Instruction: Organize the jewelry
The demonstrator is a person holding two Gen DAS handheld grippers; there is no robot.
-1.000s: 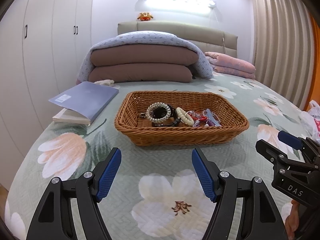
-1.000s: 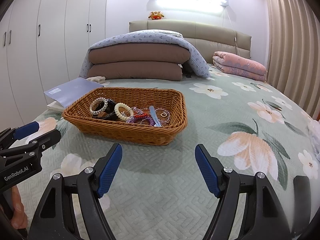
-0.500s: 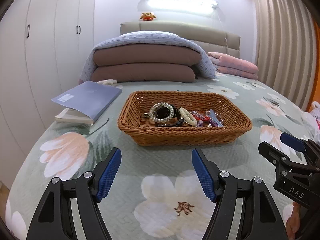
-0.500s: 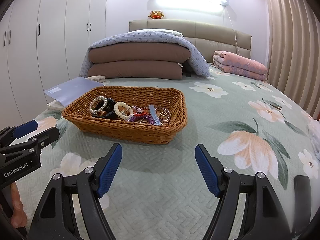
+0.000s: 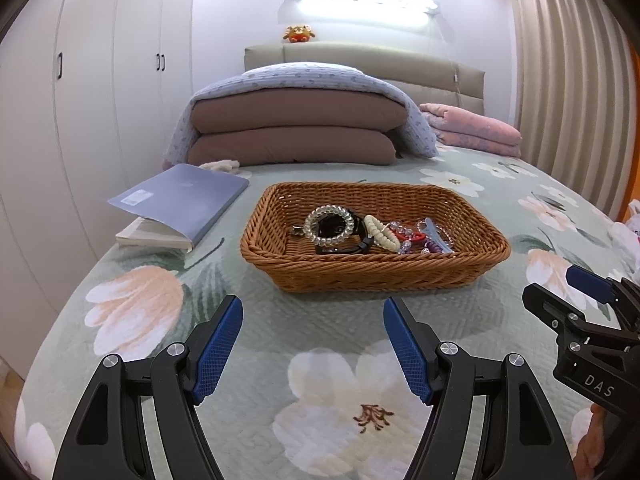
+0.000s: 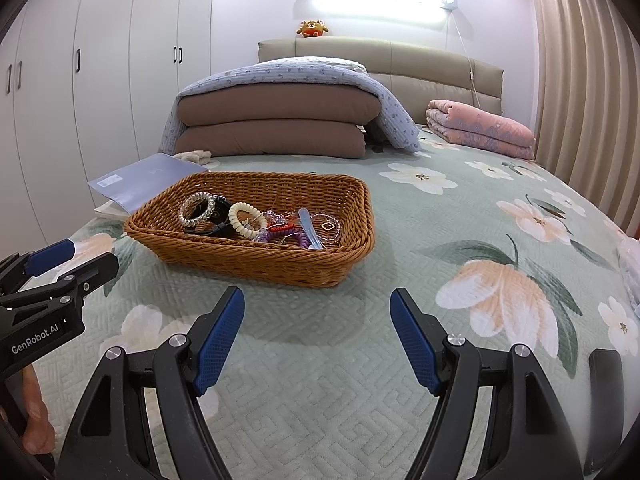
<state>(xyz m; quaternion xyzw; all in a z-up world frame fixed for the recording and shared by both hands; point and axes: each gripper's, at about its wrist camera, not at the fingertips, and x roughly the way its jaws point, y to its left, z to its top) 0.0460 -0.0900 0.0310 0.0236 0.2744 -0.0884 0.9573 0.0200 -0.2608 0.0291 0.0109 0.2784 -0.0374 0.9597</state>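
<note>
**Jewelry basket on bed, both grippers spread and empty**

1. Left gripper: nearest in left view. Blue pads set wide apart, nothing btwn them. Hangs over quilt, above a white flower print. Also seen at left edge of right view, side-on, "GenRobot.AI" on body.

2. Right gripper: nearest in right view. Blue pads wide apart, nothing held. Over plain green quilt. Seen at right edge of left view, "DAS" on body, a bit of the person's hand under it.

3. Basket: brown wicker, rectangular, sits flat on quilt just beyond both grippers, apart from them. Straight ahead of left gripper; ahead and to the left of right gripper.

4. Jewelry, all inside basket, bunched toward near side:
 - clear coil band, w/ black item under it
 - cream coil band, beside clear one
 - red piece and clear beads, tangled
 - purple coil
 - pale blue clip
 - bead bracelet w/ diamond charm, far right of pile

5. Book: grey-blue cover, lies on bed left of basket, near but not touching.

6. Brown duvets: two folded, stacked behind basket, blue-print blanket draped over.

7. Pink blanket: folded, far right.

8. Headboard, beige; plush toy on top; wall light above. Wardrobe at left, curtains at right.
</note>
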